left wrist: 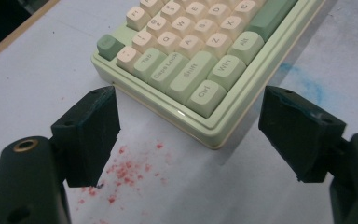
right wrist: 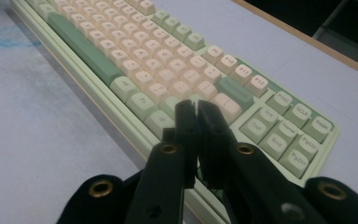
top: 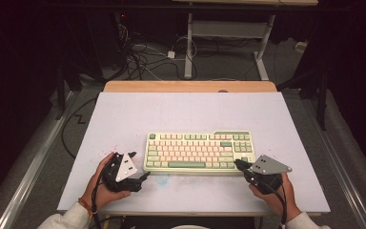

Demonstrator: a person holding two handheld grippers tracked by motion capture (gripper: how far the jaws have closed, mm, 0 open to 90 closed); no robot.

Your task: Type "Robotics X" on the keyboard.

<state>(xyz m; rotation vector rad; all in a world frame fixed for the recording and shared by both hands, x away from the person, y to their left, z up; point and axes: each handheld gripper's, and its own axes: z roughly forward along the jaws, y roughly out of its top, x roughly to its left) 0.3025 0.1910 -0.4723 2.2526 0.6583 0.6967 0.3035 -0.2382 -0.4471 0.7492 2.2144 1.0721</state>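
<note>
1. A pale green keyboard [top: 199, 151] with cream and green keys lies flat near the middle of a white counter [top: 124, 114], its long side facing the person.
2. The left hand-held gripper [top: 140, 164] sits just beside the keyboard's near left corner. Seen from its own camera, its two black jaws stand wide apart, released, with nothing between them. The corner with the Ctrl key [left wrist: 206, 94] lies ahead of them.
3. The right hand-held gripper [top: 237, 163] rests at the keyboard's near right corner. Its jaws are clenched together, pad against pad, with no object visibly gripped between them. The tips [right wrist: 196, 109] hover over or touch the lower right keys; which one, I cannot tell.
4. As a judgement, the work on the keyboard is at an early stage: the keyboard is not lifted or held, and the closed right tip looks poised to press or poke a key.
5. Red specks [left wrist: 121, 170] and a faint blue smear [left wrist: 303, 81] mark the counter.
6. Hard to make out: most key legends in the right gripper view are blurred, and the room beyond the counter is dark.
</note>
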